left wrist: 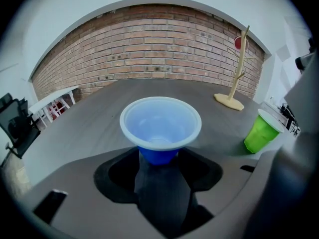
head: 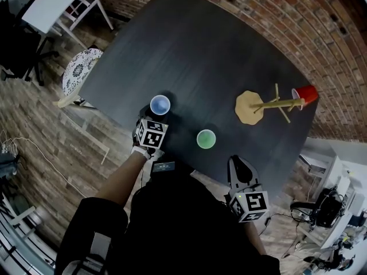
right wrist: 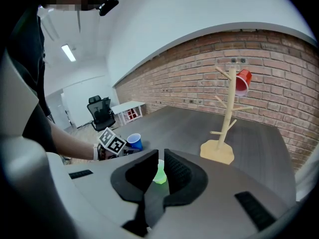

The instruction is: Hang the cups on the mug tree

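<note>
Dark table (head: 200,56): blue cup (head: 160,104) upright, pale inside.

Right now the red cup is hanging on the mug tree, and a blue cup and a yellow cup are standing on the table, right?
Not quite: the second standing cup is green, not yellow. The head view shows the green cup upright on the table near the blue cup, while the red cup does hang on the mug tree.

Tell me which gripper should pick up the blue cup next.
Left. The left gripper has its jaws wide open with the blue cup right at their tips. The right gripper hangs off the table edge, jaws nearly together, facing the green cup.
</note>
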`<state>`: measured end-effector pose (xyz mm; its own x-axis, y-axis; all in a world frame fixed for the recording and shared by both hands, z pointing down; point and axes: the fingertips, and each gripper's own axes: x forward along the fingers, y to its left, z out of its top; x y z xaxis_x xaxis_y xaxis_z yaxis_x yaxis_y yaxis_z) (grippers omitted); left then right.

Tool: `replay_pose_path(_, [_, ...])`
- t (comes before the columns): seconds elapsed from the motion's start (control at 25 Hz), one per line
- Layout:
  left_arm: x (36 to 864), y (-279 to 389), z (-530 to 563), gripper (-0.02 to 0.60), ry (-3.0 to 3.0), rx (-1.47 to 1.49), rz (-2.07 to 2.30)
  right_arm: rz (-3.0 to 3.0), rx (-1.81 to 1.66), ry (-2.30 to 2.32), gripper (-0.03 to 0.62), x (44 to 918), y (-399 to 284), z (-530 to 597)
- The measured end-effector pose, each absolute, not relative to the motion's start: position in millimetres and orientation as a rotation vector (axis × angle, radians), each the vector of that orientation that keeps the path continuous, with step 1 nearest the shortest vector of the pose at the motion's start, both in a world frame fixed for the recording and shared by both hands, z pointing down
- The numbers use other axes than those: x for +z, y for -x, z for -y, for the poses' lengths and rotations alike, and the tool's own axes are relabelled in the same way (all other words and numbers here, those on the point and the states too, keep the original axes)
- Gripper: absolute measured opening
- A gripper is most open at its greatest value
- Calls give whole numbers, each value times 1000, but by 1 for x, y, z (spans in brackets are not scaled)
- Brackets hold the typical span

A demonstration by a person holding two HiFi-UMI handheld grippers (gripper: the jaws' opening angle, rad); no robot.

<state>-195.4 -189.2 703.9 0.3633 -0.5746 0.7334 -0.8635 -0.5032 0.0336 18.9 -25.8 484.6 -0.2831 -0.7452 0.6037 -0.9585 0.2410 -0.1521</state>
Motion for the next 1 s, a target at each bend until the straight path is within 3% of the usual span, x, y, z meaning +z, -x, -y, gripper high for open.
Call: replay_pose_path(1.0, [658, 194, 183, 225, -2376, 1187, 1308, 2138, 708, -1596, 57, 478, -31, 6])
